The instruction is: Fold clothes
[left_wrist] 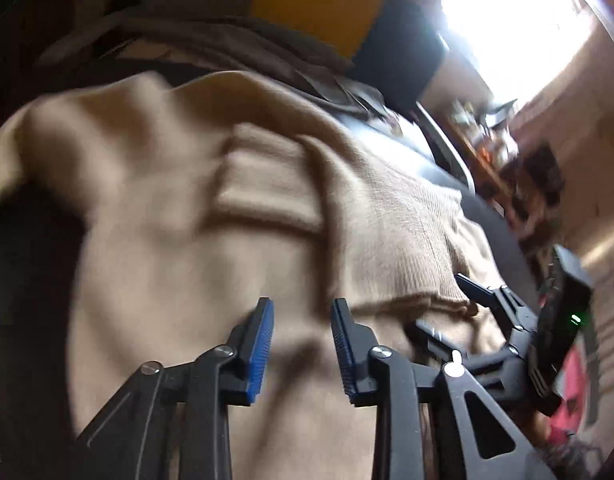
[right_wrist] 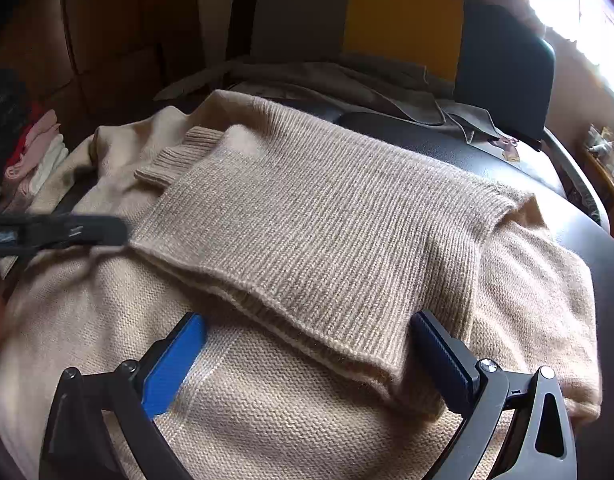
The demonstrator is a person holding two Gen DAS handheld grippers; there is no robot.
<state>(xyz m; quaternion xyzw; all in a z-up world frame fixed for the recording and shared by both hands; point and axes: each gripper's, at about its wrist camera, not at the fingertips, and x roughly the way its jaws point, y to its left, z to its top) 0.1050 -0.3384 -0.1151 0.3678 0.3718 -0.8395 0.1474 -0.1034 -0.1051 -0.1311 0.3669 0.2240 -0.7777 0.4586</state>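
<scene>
Wide apart, right gripper (right_wrist: 307, 360), astride folded hem of beige knit sweater (right_wrist: 307, 216). Ribbed weave, cuffed sleeve (right_wrist: 175, 156) tucked ahead-left, all spread over dark tabletop (right_wrist: 467, 152). Left gripper (left_wrist: 302, 348) slightly parted above blurred, rumpled cloth, gripping nothing.

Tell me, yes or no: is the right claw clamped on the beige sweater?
No, the right claw stands wide open, its blue pads apart on either side of the beige sweater fold.

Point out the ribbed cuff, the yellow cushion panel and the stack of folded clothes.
ribbed cuff (right_wrist: 175, 156): right wrist view, middle of the ribbing.
yellow cushion panel (right_wrist: 403, 26): right wrist view, its centre.
stack of folded clothes (right_wrist: 39, 156): right wrist view, pink and white layers.
</scene>
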